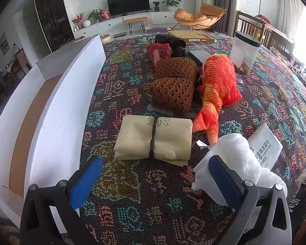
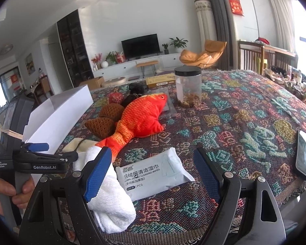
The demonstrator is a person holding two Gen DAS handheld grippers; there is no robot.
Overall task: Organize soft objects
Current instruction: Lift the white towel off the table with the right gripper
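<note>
My left gripper (image 1: 155, 180) is open and empty, low over the patterned cloth. A folded beige cloth tied with cord (image 1: 155, 138) lies just ahead of it. A rolled white towel (image 1: 240, 163) lies beside its right finger (image 1: 224, 177). An orange fish plush (image 1: 216, 85) and brown knitted pouches (image 1: 173, 83) lie further on. My right gripper (image 2: 153, 173) is open and empty above a wipes pack (image 2: 153, 173). The white towel (image 2: 110, 200) sits by its left finger (image 2: 98, 173). The fish plush (image 2: 140, 120) lies beyond. The left gripper (image 2: 38, 153) shows at the left.
An open white box (image 1: 57, 106) stands along the left, also in the right wrist view (image 2: 59, 112). A clear jar with a black lid (image 2: 187, 85), a red knitted pouch (image 1: 159, 52), a flat wooden box (image 1: 191, 36) and a phone (image 2: 305, 155) rest on the patterned cloth (image 2: 244, 122).
</note>
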